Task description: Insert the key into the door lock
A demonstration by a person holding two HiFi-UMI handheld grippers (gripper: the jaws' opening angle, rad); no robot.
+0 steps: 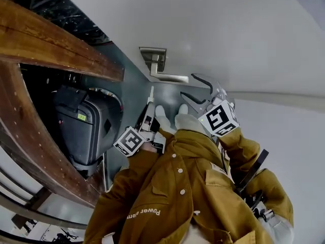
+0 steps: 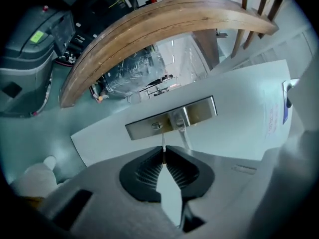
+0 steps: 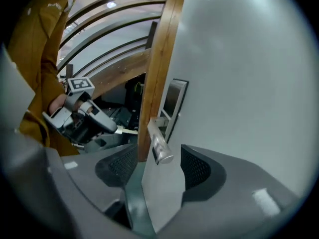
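Left gripper [image 2: 163, 156] pinching one key [image 2: 163, 145], right gripper [image 3: 158, 158] agape, one door handle [image 1: 170, 77]

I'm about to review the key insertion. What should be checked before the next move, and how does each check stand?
1. Key held firmly: ok. The left claw is pinched on it, with the blade sticking out forward.
2. Keyhole unobstructed: ok. It shows clearly on the lock plate, beside the door handle.
3. Key tip at the keyhole: not ok. It is short of the plate and slightly off to one side.
4. Blade turned to match the slot: cannot tell.
5. Right claw out of the key's path: ok. It is open, with the handle's end between its jaws, unclamped.
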